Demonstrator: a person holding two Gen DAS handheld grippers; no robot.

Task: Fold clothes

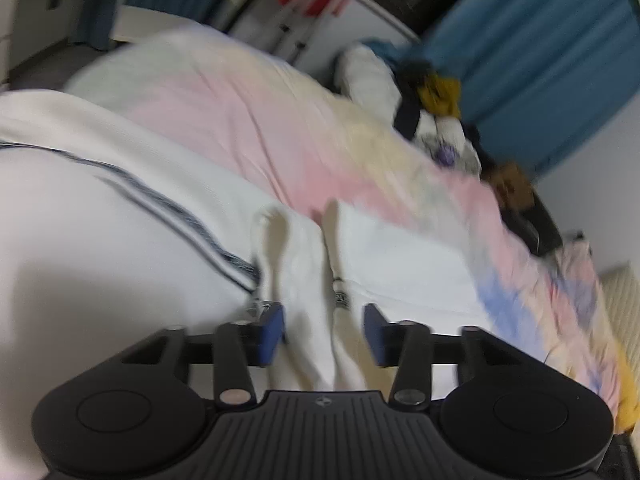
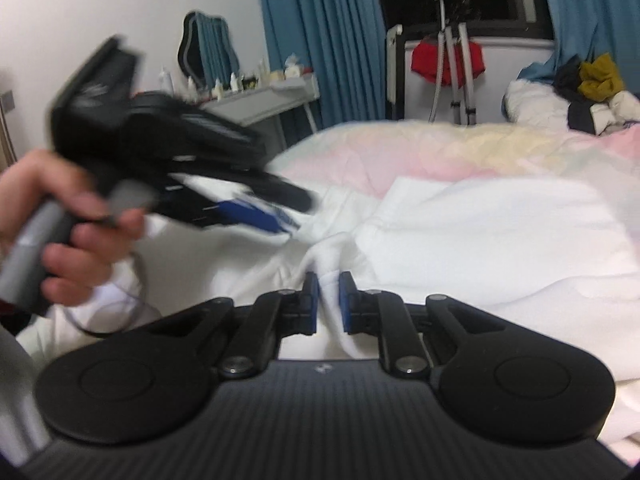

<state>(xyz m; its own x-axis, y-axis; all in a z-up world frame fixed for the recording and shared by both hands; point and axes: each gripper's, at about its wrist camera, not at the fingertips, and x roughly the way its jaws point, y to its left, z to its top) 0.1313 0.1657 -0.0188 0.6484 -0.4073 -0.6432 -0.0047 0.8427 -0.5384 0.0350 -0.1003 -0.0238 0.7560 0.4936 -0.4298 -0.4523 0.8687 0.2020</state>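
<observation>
The right gripper (image 2: 329, 300) pinched a fold of the white knitted garment (image 2: 460, 232); the left gripper (image 1: 324, 330) stood open above it.

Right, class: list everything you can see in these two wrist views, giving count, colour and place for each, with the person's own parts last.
White knitted garment with dark stripes: one, white, spread on the bed nearest the cameras.
Pastel quilted bedspread: one, pink, yellow and blue, under the garment.
Heap of unfolded clothes: one, white, mustard and black, far right of the bed.
Blue curtains: two panels, beside the dark window.
Red cloth on the drying rack: one, by the window.
Grey dressing table with bottles: one, against the wall.
Left gripper: black, blue pads, open over white fabric.
Right gripper: black, pinching a white fold.
Hand: one, holding the left gripper's handle.
</observation>
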